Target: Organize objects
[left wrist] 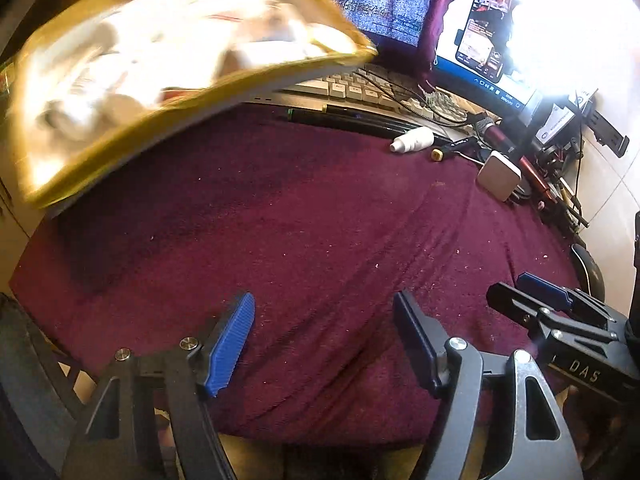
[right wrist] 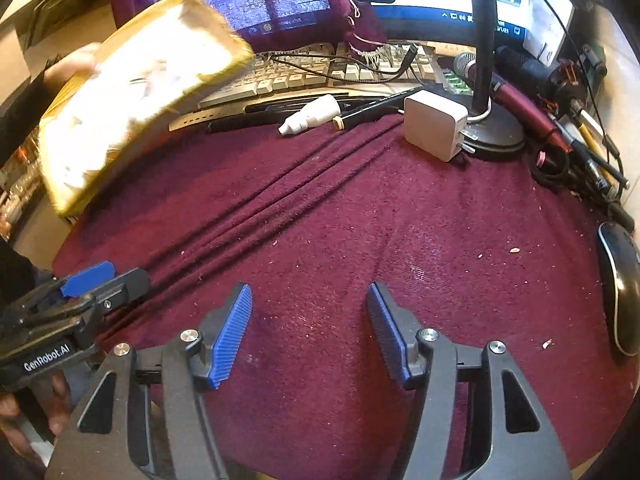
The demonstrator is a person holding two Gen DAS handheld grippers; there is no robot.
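A yellow cardboard box (left wrist: 168, 64) holding several white items hangs tilted and blurred above the table's far left. In the right wrist view a person's hand (right wrist: 74, 66) holds the box (right wrist: 136, 92) by its far side. My left gripper (left wrist: 324, 308) is open over the maroon cloth (left wrist: 300, 220), with nothing between its pads. My right gripper (right wrist: 309, 300) is also open and empty, low over the cloth (right wrist: 360, 220). Each shows in the other's view: the right gripper (left wrist: 520, 292) at the right, the left gripper (right wrist: 112, 278) at the left. A white bottle (right wrist: 312, 118) lies near black markers (right wrist: 360, 110).
A white charger cube (right wrist: 434, 128) sits by a lamp base (right wrist: 500, 136). A keyboard (right wrist: 304, 74) and monitor (right wrist: 420, 20) line the back. A microphone (right wrist: 516, 96), pens and cables crowd the right. A black mouse (right wrist: 620, 288) lies at the right edge. A phone (left wrist: 486, 28) stands upright.
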